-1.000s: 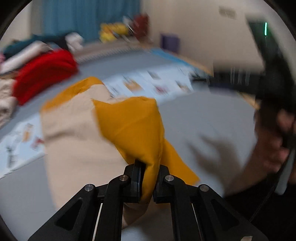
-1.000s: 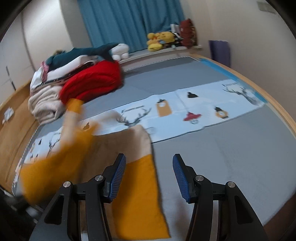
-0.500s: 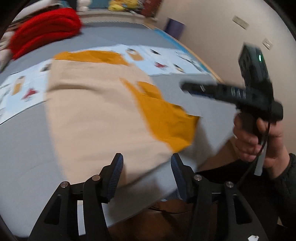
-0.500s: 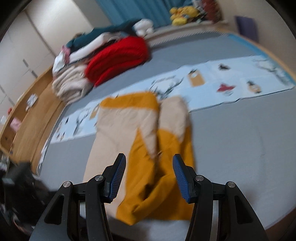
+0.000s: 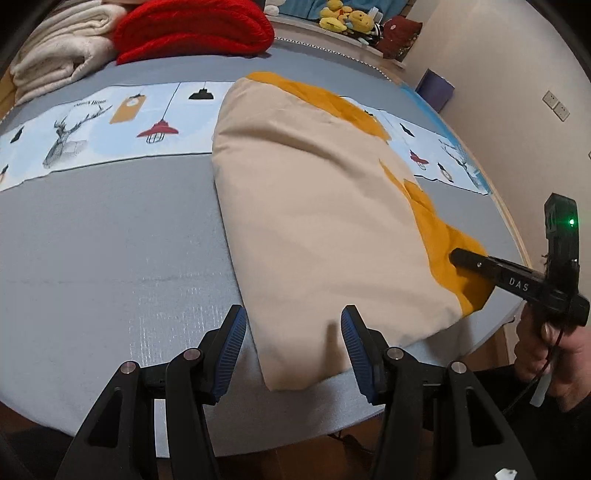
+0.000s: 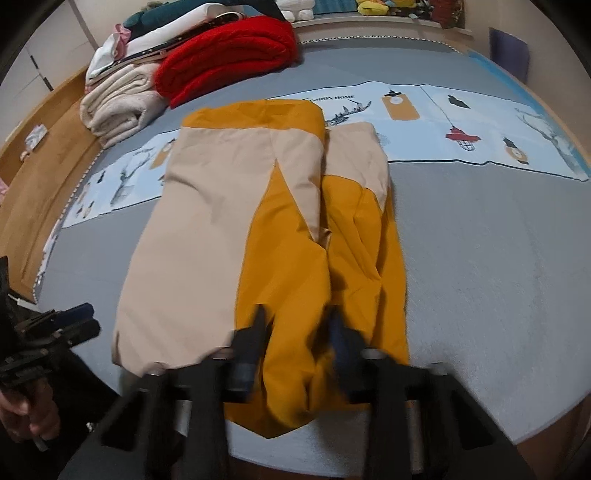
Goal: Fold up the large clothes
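Mustard sleeve lies between the right gripper's just-closing jaws.

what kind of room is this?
Likely a bedroom or home living space: folded blankets and clothes stacked at the back, plush toys on a ledge by a blue curtain, and a grey padded surface used as the folding area.

Dim indoor light, fisheye-curved edges, right hand-held gripper motion-blurred.

garment lies on the mat; folded pile behind it.
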Tool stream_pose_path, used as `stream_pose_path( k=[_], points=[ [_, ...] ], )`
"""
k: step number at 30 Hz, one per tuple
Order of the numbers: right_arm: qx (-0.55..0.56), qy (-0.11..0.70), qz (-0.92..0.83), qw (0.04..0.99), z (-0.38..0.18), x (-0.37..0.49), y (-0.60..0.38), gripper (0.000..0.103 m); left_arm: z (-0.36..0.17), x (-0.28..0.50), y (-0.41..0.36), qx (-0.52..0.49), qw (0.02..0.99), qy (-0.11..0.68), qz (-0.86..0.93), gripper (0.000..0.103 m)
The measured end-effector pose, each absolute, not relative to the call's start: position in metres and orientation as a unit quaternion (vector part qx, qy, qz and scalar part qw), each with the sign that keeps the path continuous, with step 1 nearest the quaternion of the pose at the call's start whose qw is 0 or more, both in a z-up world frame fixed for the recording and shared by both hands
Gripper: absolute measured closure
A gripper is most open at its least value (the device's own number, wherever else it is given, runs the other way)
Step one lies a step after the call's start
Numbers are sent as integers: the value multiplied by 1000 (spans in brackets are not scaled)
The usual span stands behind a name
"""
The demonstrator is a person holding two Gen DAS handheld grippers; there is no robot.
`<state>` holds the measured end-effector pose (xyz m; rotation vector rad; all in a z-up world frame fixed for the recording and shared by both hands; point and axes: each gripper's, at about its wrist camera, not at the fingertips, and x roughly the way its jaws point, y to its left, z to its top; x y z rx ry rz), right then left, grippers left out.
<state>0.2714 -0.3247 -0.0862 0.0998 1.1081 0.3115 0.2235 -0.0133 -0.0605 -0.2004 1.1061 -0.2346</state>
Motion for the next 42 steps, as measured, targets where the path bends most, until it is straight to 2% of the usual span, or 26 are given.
stream_pose_path(
  k=[1,5,9,10,12,16,18,21,24,27,30,32,33,34,35,36,39,42],
  points=[
    [45,522,146,839,-87,271,-325,89,-61,225,-15,-86,841,523,-108,53],
    [45,500,153,851,-76,263,-326,96,-65,224,-16,-99,834,530,-117,53],
    [100,373,183,904,-17,236,-350,99,-66,225,-24,-98,834,528,-129,53],
    [98,363,177,910,-13,233,-354,99,-66,227,-27,-99,833,528,-134,53],
    [90,387,133,908,-26,239,-368,99,-69,230,-32,-97,831,529,-140,53],
    [87,524,42,846,-96,266,-391,99,-82,238,-42,-102,816,548,-149,53],
    [85,551,25,830,-115,270,-395,99,-93,242,-44,-113,801,567,-157,53],
    [51,567,17,822,-126,274,-391,100,-119,247,-45,-102,778,604,-140,42],
    [51,589,-8,806,-137,278,-399,100,-132,250,-37,-133,758,625,-133,40],
    [129,605,-27,785,-147,281,-424,97,-131,251,-31,-154,750,629,-137,40],
    [202,560,-11,803,-131,279,-442,96,-126,255,-22,-192,740,628,-149,42],
    [220,526,5,822,-115,278,-444,87,-120,259,-11,-223,740,617,-150,42],
    [231,514,19,826,-110,279,-443,70,-117,262,-6,-233,742,611,-149,42],
    [237,513,31,824,-110,281,-440,45,-116,265,-2,-241,743,607,-147,42],
    [239,518,42,820,-112,282,-435,35,-116,270,4,-252,742,604,-144,42],
    [237,527,54,814,-117,283,-428,28,-119,275,10,-265,739,603,-142,42],
    [192,589,69,782,-145,285,-403,28,-132,295,25,-303,725,604,-132,41],
    [206,620,62,755,-170,288,-402,28,-147,316,32,-341,710,603,-130,38]
  ],
)
